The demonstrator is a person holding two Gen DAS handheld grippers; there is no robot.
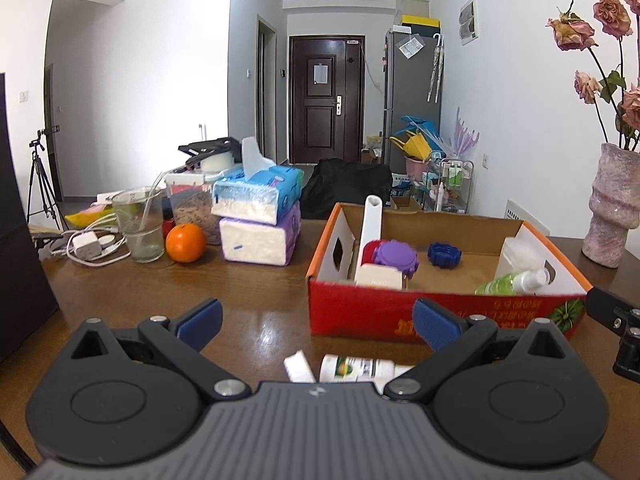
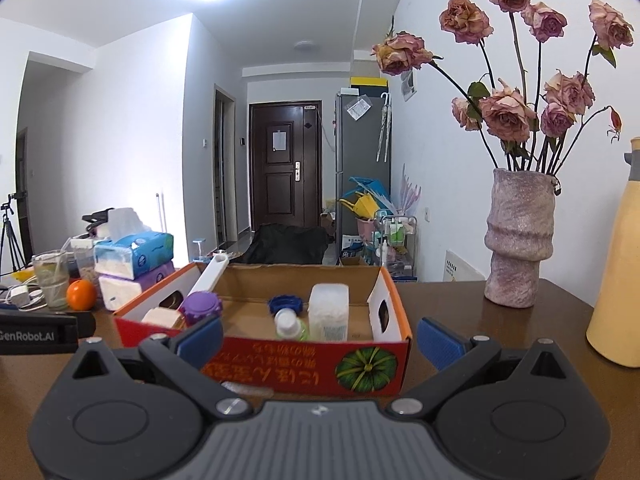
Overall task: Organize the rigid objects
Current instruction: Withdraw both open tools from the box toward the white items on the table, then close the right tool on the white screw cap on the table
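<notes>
Both wrist views sit low over the surface [image 1: 260, 320], facing the far door [image 1: 326, 100]. Left view looks from left of the cardboard box [image 1: 440, 316]; right view faces it squarely, close. Both share box, vase [image 2: 518, 240].

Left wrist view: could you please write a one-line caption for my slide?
Open left gripper hovers over a white bottle lying on the wooden table, before the half-filled cardboard box.
</notes>
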